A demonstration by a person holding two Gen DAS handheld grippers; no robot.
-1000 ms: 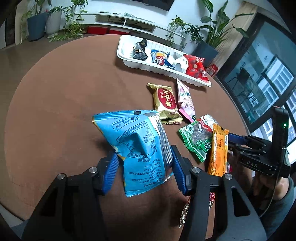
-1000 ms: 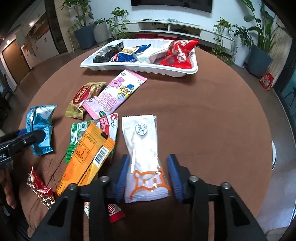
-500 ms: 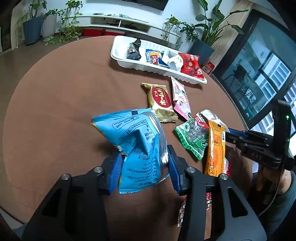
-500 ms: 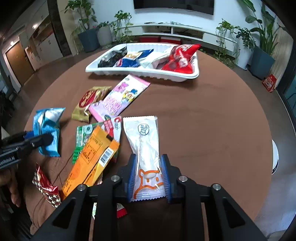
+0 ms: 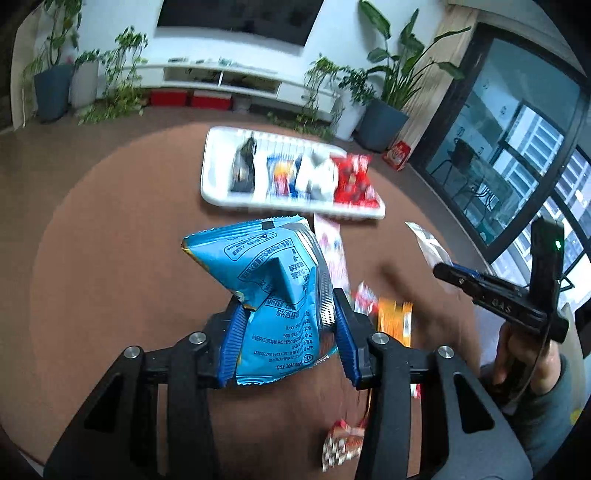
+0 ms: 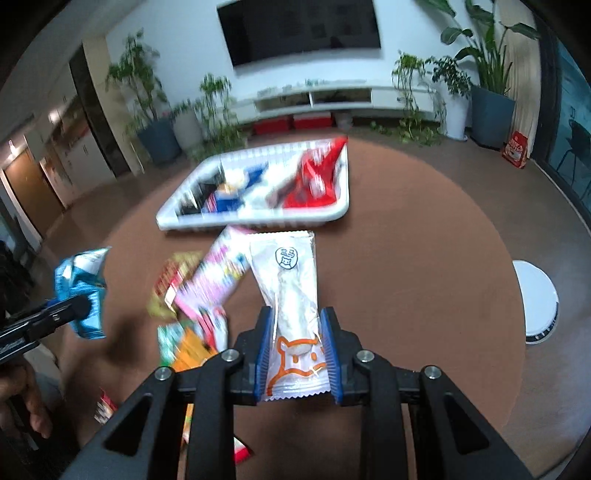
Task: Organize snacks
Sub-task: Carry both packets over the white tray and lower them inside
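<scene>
We work over a round brown table (image 6: 424, 258) in a living room, with a wall-mounted dark television (image 6: 301, 27), a long white low cabinet (image 6: 332, 96) and potted green plants (image 6: 491, 70) behind it. Our left gripper (image 5: 288, 325), whose jaws have just been closing, is clenched on a crumpled blue foil snack bag (image 5: 273, 288), lifted off the table. Our right gripper (image 6: 297, 354), jaws likewise just closed in, grasps a long white snack packet with an orange animal outline (image 6: 291, 295). Beyond both lies the white ribbed plastic tray (image 6: 343, 210) already holding several packets, among them a red one (image 6: 314, 177). Loose pink, gold, green and orange packets (image 6: 199, 295) lie blurred, probably overlapping, on the table.
</scene>
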